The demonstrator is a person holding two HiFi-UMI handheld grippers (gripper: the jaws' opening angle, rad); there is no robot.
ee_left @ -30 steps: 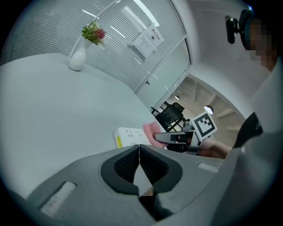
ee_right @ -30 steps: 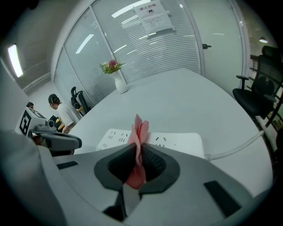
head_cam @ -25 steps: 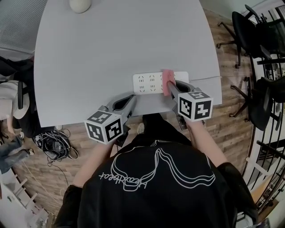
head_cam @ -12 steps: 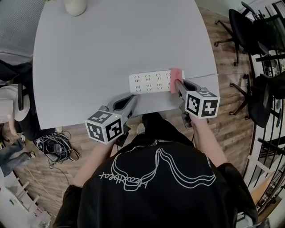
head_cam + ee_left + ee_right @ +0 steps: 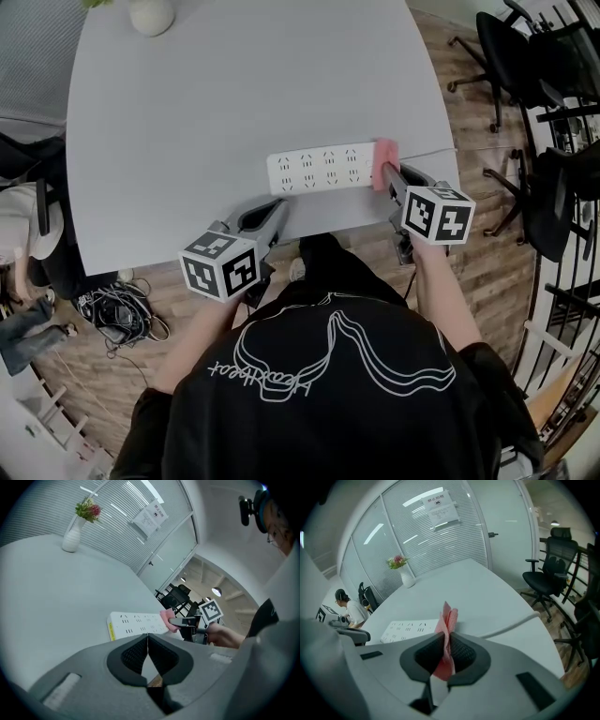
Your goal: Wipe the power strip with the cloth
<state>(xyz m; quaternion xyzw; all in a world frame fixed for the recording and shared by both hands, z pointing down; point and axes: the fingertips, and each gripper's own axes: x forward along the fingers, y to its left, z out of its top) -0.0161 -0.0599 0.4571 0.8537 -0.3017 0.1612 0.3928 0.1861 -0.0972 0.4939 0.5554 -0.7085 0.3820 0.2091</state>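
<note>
Fingers (image 5: pixel 463 654) of the right gripper (image 5: pixel 446 644) are clenched on the pink cloth (image 5: pixel 383 159), held at the right end of the power strip (image 5: pixel 319 169) on the table (image 5: pixel 216 84). Left gripper (image 5: pixel 148 644) is closed w/ nothing inside, near table edge.

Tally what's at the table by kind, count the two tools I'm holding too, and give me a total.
Power strip: 1
Pink cloth: 1
White vase: 1
Tools: 2 (left tool shut and empty, right tool shut on the pink cloth)
Total: 5
</note>
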